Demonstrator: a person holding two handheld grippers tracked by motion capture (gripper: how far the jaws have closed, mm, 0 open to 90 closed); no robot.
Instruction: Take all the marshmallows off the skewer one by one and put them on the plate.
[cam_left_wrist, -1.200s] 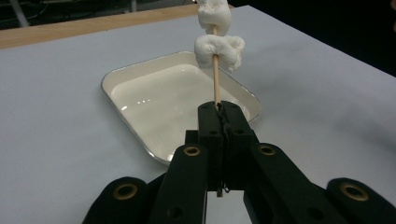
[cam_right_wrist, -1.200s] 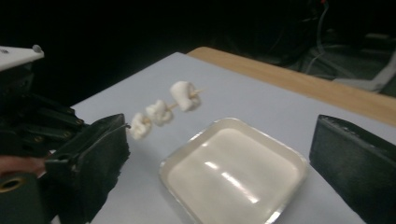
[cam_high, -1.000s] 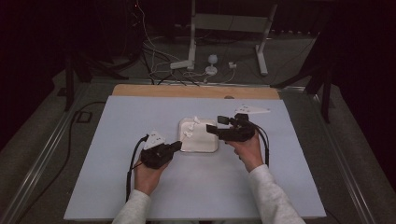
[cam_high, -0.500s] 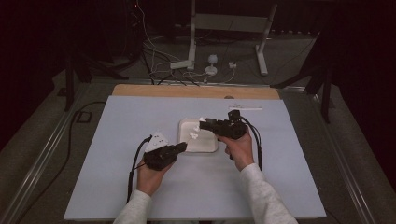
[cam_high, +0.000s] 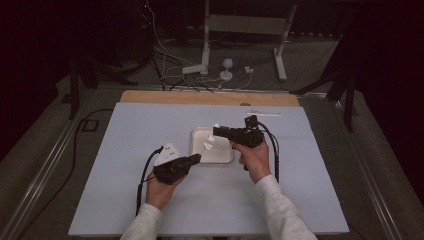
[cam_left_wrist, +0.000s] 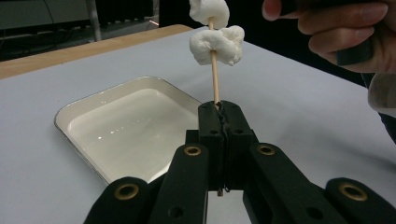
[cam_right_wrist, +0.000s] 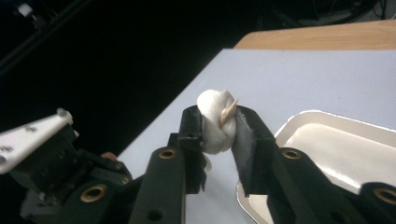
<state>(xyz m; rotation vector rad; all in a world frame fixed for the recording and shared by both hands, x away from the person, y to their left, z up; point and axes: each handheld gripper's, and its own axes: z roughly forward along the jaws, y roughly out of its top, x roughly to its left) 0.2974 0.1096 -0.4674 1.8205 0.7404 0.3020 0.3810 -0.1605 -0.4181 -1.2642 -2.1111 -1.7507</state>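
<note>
My left gripper (cam_left_wrist: 219, 106) is shut on the lower end of a thin wooden skewer (cam_left_wrist: 215, 79) that stands upright over the near edge of a white tray (cam_left_wrist: 63, 119). One white marshmallow (cam_left_wrist: 217, 43) is threaded on the skewer. Just above it, my right gripper (cam_right_wrist: 219, 116) is shut on a second marshmallow (cam_right_wrist: 212, 126), and the skewer's pointed tip (cam_right_wrist: 229, 112) pokes out through it. In the high view the left gripper (cam_high: 196, 159) is at the tray's (cam_high: 220, 155) near left corner and the right gripper (cam_high: 216, 131) hovers over the tray.
The tray lies in the middle of a pale blue-grey table sheet (cam_high: 125, 200). A wooden strip (cam_high: 200, 97) runs along the far edge. A small white object (cam_high: 262, 114) lies at the back right. Cables and stand legs are on the floor beyond.
My right gripper has moved left over the tray and brought its marshmallow onto the skewer tip. The left gripper has shifted slightly toward the tray.
</note>
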